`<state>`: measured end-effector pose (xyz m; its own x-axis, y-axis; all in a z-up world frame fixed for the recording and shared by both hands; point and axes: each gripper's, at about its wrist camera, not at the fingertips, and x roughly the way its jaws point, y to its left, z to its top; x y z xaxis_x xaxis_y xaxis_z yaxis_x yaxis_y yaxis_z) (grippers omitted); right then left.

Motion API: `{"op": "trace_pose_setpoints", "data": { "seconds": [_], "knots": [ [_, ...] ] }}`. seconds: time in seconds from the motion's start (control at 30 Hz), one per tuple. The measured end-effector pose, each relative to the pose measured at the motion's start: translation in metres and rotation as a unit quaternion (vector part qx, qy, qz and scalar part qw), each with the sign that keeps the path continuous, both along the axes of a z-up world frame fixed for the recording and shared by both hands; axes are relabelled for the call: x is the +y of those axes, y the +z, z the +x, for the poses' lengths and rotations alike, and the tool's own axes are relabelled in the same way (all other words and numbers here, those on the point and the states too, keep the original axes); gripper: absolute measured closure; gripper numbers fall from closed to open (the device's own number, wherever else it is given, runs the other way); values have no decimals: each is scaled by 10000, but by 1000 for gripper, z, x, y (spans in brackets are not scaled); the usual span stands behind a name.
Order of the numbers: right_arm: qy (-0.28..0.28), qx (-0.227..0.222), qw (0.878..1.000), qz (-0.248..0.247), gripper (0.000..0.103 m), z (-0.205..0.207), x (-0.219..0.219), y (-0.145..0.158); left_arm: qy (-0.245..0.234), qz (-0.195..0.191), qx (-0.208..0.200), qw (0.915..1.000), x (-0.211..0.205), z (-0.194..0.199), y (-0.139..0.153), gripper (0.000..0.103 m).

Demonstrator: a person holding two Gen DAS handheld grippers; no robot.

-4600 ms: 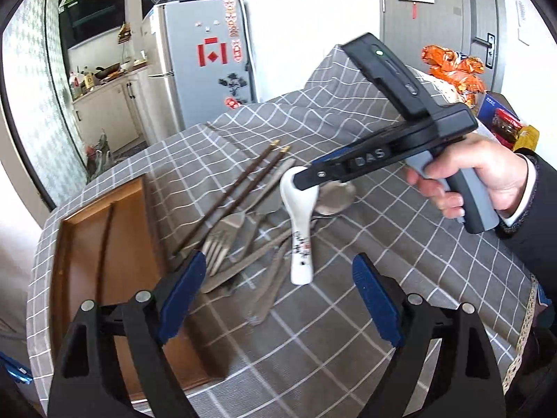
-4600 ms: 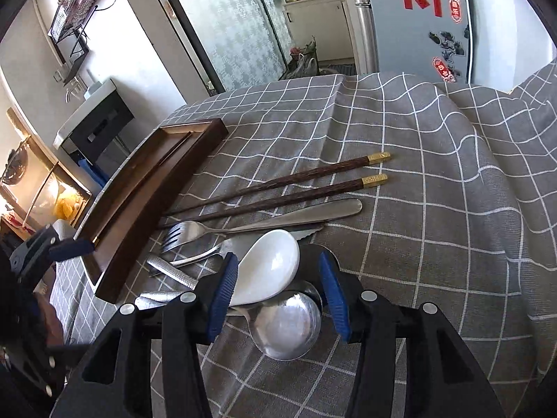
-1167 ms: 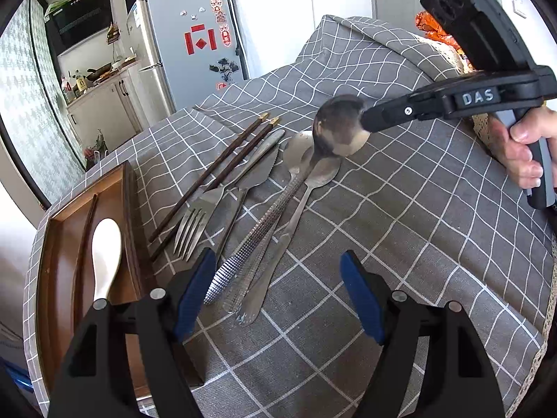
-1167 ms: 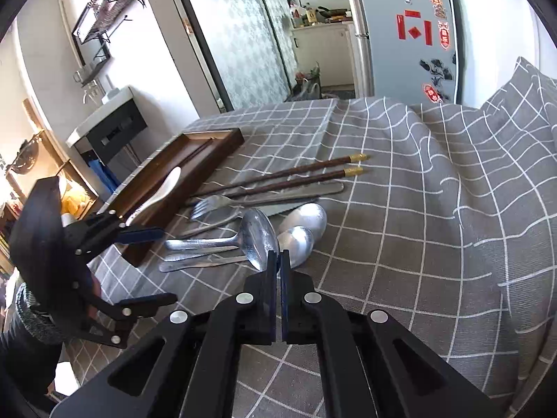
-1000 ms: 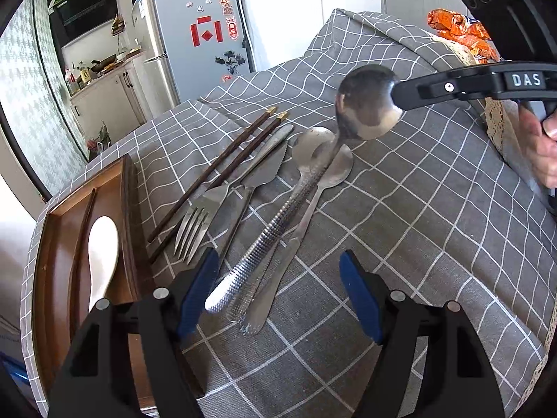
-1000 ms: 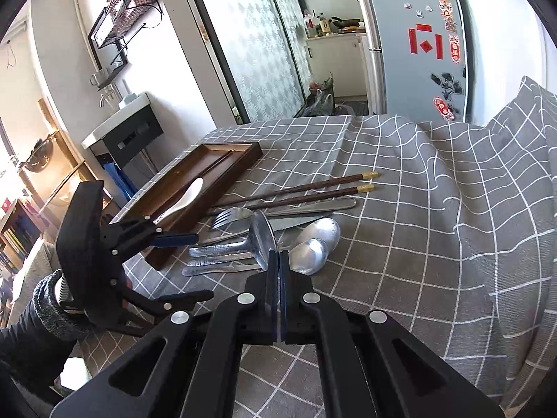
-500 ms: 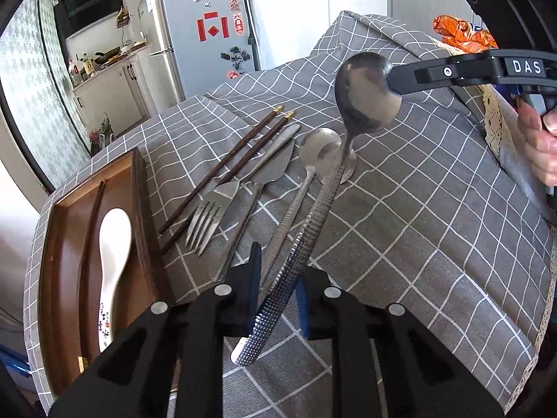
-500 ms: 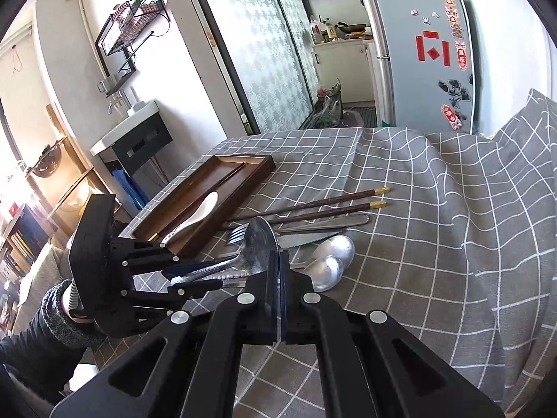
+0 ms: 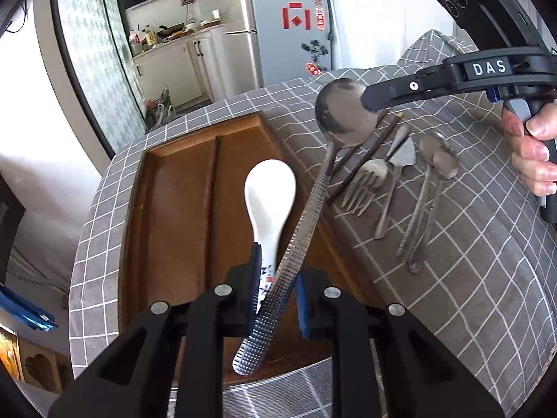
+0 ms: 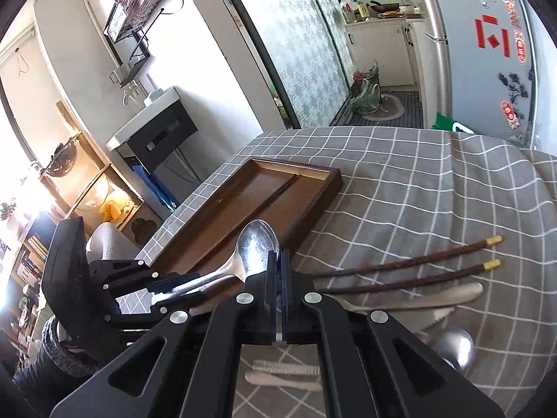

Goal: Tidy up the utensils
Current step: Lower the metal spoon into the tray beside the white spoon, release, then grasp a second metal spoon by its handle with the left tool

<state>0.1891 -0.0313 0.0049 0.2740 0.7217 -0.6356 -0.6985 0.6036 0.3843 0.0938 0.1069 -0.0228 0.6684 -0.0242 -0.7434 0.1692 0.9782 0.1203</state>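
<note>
The left hand-held gripper sits at six o'clock in its own view, its blue pads having just drawn in and now clamped on the textured handle of a large metal spoon. That spoon runs up toward one o'clock, its bowl pinched edge-on by the right hand-held gripper, whose fingers are pressed together on it; a hand at three o'clock grips its handle. So the spoon is carried off the surface between both tools, above the right edge of the wooden tray.

Just behind the left pads a white ceramic spoon lies in the tray's right compartment, bowl toward twelve o'clock. A thin divider splits the tray lengthwise.

Further out, toward two o'clock, the remaining utensils lie on the grey checked cloth over the tabletop: a pair of dark chopsticks, a fork, a knife and two metal spoons side by side.

From the right wrist view, the right hand-held gripper at six o'clock shows its pads tight on the spoon bowl, with the left hand-held gripper at eight o'clock on the handle.

At twelve o'clock in the left view stands a grey fridge beside white kitchen cabinets.
</note>
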Motion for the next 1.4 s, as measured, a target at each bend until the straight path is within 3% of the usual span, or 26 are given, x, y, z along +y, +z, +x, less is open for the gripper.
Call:
{"op": "trace_pose_setpoints", "data": {
  "seconds": [0.23,0.4,0.43,0.47,0.5,0.53,0.6,0.67,0.73,0.87,1.0,1.17,1.3,1.4],
  "knots": [
    [183,5,9988,-445,100,22,74,-28,306,-70,43,9995,22,1,-5,87],
    [281,-26,9982,-530,97,20,100,-40,372,-137,-17,9992,26,1,-5,87],
    [247,-76,9982,-538,83,17,100,-39,375,-159,-29,9992,26,0,-5,87],
    [199,-100,9985,-494,56,16,97,-36,374,-154,-46,9992,25,-1,-5,86],
    [134,-99,9991,-394,45,16,92,-32,375,-139,-64,9992,25,-2,-5,86],
    [79,-94,9997,-228,41,15,84,-27,369,-139,-77,9992,24,-3,-6,85],
    [-8,-54,10000,0,41,18,66,-15,324,-203,-161,9991,23,-9,-4,73],
    [-201,-98,9997,78,39,18,40,-2,280,-190,-369,9987,19,-18,3,48],
    [-385,-210,9990,-25,37,15,13,9,260,-38,-536,9982,13,-22,14,42],
    [-679,-381,9965,-303,36,3,-46,14,-25,-166,-765,9969,-3,-31,33,34],
    [-1041,-355,9921,-604,36,-8,-97,-1,-463,-363,-728,9956,-29,-32,33,34],
    [-1231,89,9887,-845,63,-12,-128,-37,-1004,-389,-516,9928,-70,-31,14,34],
    [-1278,387,9859,-1006,64,-11,-125,-61,-1292,-233,-355,9907,-97,-28,-1,34],
    [-1292,292,9849,-1112,73,-12,-117,-66,-1395,-212,-294,9896,-110,-23,-6,34]
  ]
}}
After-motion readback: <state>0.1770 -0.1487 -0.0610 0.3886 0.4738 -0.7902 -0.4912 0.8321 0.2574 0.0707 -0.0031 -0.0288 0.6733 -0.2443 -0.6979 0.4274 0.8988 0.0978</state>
